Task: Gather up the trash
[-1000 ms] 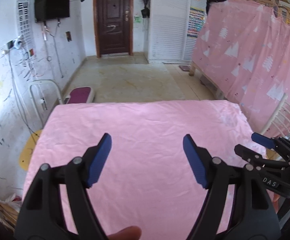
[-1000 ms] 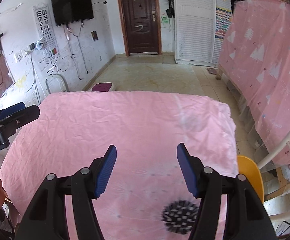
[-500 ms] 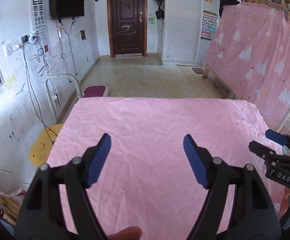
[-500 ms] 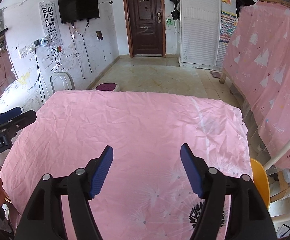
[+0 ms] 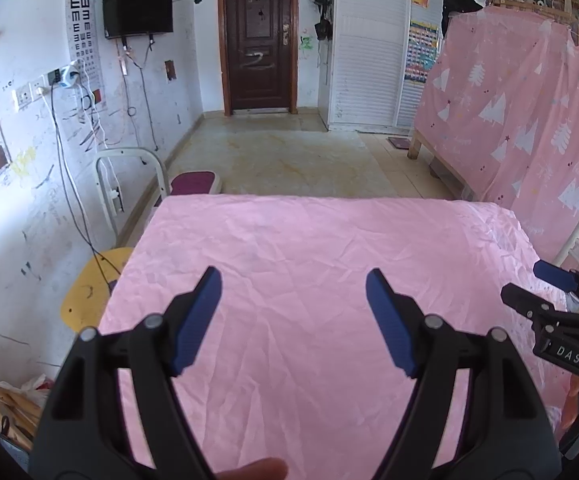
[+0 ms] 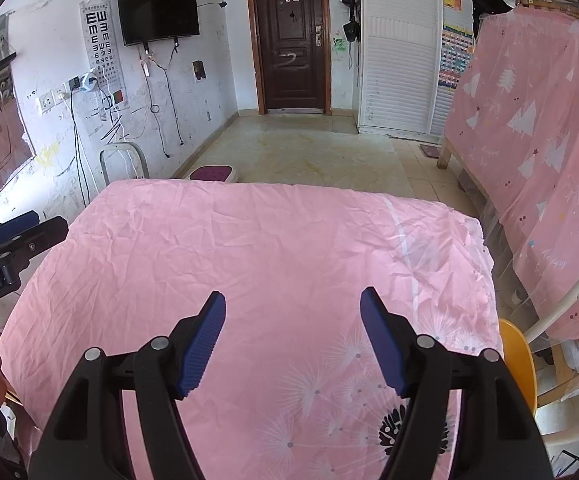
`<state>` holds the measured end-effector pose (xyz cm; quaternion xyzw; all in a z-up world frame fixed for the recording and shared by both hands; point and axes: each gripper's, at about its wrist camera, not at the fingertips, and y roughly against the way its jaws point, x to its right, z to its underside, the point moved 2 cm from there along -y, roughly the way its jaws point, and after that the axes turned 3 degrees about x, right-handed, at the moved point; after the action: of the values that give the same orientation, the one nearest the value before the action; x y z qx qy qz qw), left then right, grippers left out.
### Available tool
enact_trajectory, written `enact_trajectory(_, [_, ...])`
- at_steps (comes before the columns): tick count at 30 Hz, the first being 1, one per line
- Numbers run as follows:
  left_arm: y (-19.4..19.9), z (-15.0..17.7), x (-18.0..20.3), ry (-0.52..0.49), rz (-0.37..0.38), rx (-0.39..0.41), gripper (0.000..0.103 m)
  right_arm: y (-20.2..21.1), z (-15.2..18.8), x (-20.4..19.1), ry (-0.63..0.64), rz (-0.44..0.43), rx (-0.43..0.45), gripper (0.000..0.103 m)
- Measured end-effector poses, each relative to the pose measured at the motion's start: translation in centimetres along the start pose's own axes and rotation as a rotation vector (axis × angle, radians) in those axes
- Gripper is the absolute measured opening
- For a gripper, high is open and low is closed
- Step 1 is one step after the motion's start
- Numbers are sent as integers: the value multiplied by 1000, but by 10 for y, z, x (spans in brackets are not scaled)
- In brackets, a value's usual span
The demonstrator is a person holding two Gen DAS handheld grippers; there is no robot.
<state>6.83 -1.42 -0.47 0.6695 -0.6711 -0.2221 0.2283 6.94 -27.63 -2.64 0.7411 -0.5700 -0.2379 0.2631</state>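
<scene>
Left wrist: left gripper [image 5: 293, 280] seemingly level, jaws apart above pink cloth [image 5: 309, 248].

A wrinkled pink sheet [image 5: 309, 280] covers the worktop. A dark brown door [image 5: 258, 36] stands at the far wall, with a black TV [image 5: 137, 0] and an eye chart [image 5: 82, 36] on the white wall. A pink curtain [image 5: 529, 112] with white trees hangs nearby.

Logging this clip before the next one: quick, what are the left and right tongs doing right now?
Left tongs: open, holding nothing, above the pink cloth.
Right tongs: open, holding nothing, above the same cloth.
</scene>
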Motion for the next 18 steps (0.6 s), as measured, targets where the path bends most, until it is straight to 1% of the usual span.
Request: enact_trajectory(18, [0,-1,-4,7,-12,-3,72,0,0,0,1,1,0,60])
